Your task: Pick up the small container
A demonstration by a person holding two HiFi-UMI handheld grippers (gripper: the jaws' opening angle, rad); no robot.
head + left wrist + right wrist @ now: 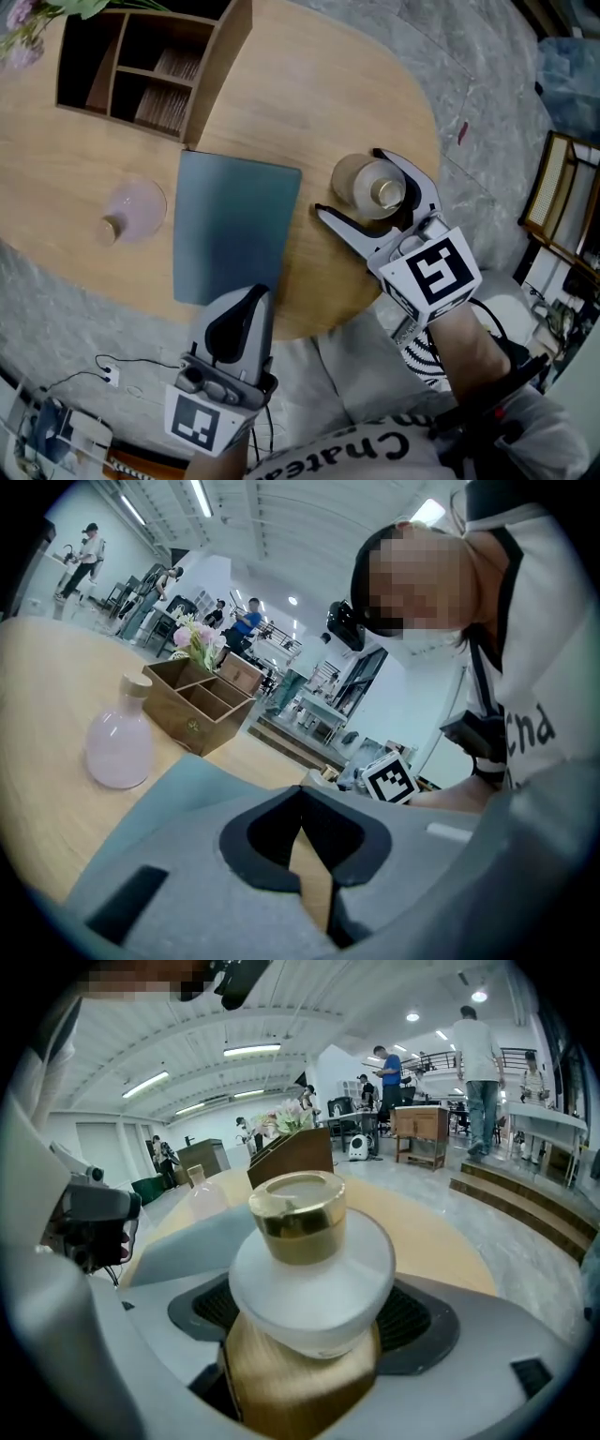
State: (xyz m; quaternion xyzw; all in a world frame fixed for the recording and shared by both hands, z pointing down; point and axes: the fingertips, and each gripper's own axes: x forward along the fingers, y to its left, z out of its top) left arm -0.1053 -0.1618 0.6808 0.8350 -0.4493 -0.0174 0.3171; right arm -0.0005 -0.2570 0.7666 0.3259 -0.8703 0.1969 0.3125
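The small container [370,187] is a frosted white jar with a gold cap, standing upright on the round wooden table [56,216] near its right edge. My right gripper [349,180] is spread wide around it, one jaw on each side, and the pads do not press on it. In the right gripper view the container [309,1269] fills the space between the two dark ribbed pads [427,1321]. My left gripper [259,292] is shut with nothing in it, hanging over the table's near edge at the grey mat [234,225]; its tips [300,794] meet.
A pink round vase [136,208] stands left of the mat. At the far left is a wooden organiser box [211,80] with compartments, with flowers [28,23] beside it. Past the table's edge lie grey floor and cables [103,370]. People stand far off in the room.
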